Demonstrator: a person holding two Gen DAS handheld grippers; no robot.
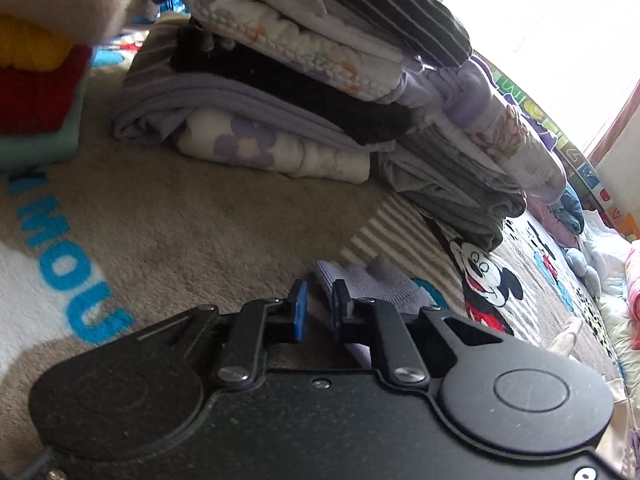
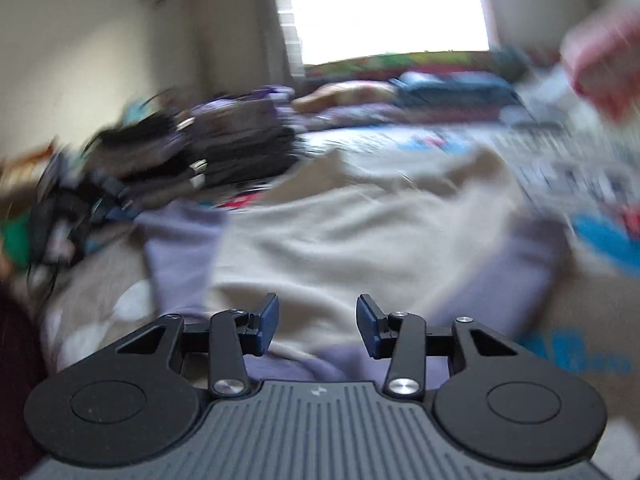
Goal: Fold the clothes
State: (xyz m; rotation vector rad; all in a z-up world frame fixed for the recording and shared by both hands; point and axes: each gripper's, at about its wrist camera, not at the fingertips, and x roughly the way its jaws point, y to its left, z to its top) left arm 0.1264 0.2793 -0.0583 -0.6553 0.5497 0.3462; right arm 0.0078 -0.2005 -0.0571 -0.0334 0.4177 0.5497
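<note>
The left gripper [image 1: 320, 304] has its jaws parted by a narrow gap with nothing between them; a lilac cuff [image 1: 372, 284] lies just right of and beyond its right finger, on the blanket [image 1: 192, 224]. Bare beige blanket runs left and far from the jaws up to a folded stack [image 1: 288, 92], whose near edge stands well apart. A second pile [image 1: 36, 92], red and yellow, sits far left.

The right gripper [image 2: 316, 324] is wide open and holds nothing. It hovers over the cream garment [image 2: 340, 232], which is spread flat on the blanket; lilac sleeves [image 2: 180, 248] flank it left and right, and a lilac hem shows under the jaws. The view is blurred. A dark heap [image 2: 192, 152] lies far left, a bright window [image 2: 384, 4] beyond.
</note>
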